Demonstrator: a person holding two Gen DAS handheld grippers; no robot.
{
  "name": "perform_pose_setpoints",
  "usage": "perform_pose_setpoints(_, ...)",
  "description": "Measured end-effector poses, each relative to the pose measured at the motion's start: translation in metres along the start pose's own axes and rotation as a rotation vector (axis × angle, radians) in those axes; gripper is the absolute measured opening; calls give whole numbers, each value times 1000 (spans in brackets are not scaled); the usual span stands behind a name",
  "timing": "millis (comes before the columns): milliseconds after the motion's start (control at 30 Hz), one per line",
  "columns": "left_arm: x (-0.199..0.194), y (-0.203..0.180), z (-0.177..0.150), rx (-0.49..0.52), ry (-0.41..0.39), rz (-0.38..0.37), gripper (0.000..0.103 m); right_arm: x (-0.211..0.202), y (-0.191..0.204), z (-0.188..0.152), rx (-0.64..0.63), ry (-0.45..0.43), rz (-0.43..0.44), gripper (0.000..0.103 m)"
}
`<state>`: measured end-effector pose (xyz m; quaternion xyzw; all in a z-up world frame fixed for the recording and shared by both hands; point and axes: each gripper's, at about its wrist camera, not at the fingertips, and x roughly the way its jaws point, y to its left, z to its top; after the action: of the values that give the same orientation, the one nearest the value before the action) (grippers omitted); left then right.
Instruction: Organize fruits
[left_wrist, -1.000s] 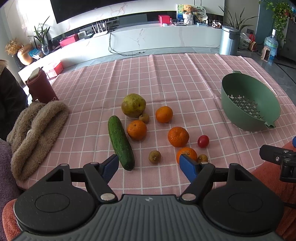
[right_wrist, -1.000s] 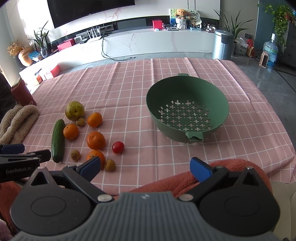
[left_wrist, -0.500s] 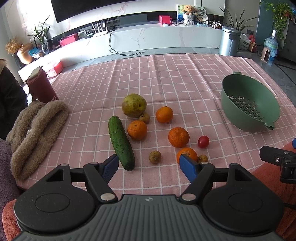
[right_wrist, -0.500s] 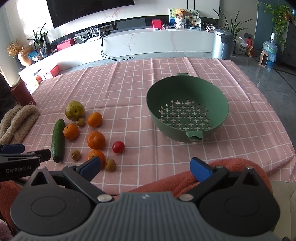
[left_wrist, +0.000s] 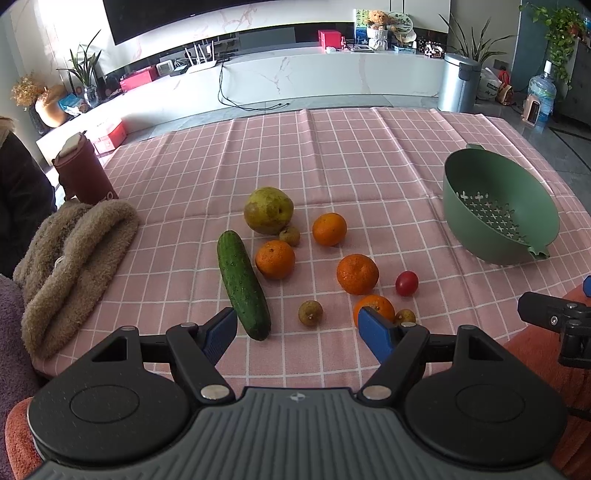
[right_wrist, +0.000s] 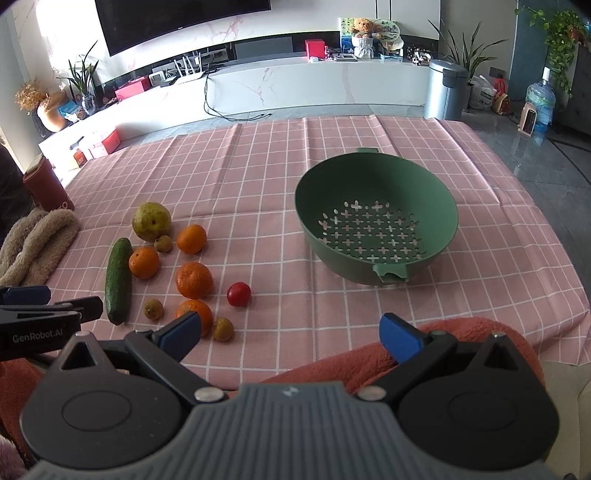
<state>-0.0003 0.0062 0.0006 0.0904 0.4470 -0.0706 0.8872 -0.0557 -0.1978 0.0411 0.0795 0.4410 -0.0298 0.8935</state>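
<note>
**Inspector:** Left gripper (left_wrist: 297, 326) is held low at the near table edge, jaws spread wide, nothing between them. Right gripper (right_wrist: 290, 330) likewise: spread, empty, poised over the near edge of the checked cloth (right_wrist: 258, 177).

**Assistant:** And the fruit?

**Inspector:** All loose on the cloth, left of the green colander (right_wrist: 376, 218), which holds nothing. Noted: one pear (left_wrist: 268, 210), four oranges, the nearest (left_wrist: 373, 306) partly hidden behind the left gripper's right finger. Also a cucumber (left_wrist: 242, 284), a small red tomato (left_wrist: 406, 283) and three small brownish fruits, one (left_wrist: 310, 312) lying between the fingers' line of sight.

**Assistant:** Which step is this?

**Inspector:** In my judgement, the opening one. No item is gripped and none is in the colander.

**Assistant:** Next move?

**Inspector:** Probably a forward reach to a near piece, closing gently on the round skin. The nearest orange sits touching or just beside a small brown fruit (right_wrist: 222, 329); crowding there risks a nudge. Then carry rightward to the colander.
</note>
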Motion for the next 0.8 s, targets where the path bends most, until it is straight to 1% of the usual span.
perform_pose_setpoints(800,4,5,-2,-3,15,-2,88,4,4,1,-4,10,-1,98)
